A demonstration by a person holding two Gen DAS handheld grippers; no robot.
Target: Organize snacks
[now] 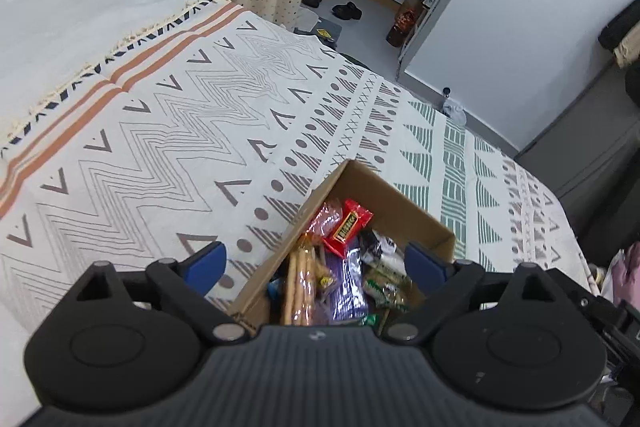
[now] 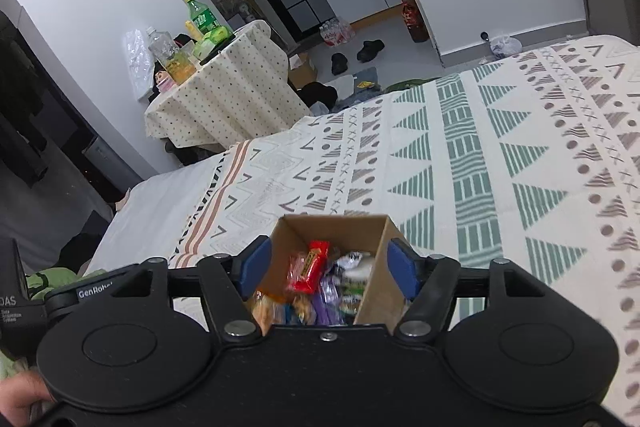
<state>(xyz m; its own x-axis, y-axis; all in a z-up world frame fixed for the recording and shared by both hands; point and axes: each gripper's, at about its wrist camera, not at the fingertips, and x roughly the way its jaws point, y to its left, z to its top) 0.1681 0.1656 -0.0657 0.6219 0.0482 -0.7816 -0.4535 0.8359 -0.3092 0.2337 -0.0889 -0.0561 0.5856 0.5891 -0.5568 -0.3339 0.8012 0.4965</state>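
Both grippers' fingers point(image 1: 208, 261) point(image 2: 256, 261) apart over snack box point(image 1: 384, 195) point(image 2: 332, 223) (bottles point(image 2: 202, 17) only right view).

Snack packets point(image 1: 344, 267) lie in a cardboard box point(image 1: 392, 203) on the patterned blanket point(image 1: 180, 131), a draped table point(image 2: 228, 95) behind.

Even indoor light; strong fisheye edge warp; right view slightly motion-blurred.

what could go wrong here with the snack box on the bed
The cardboard box sits on a soft patterned blanket, so a nudge from the open left tongs or right tongs could tip it. Snacks lie loosely piled; the red packet on top might slide out.
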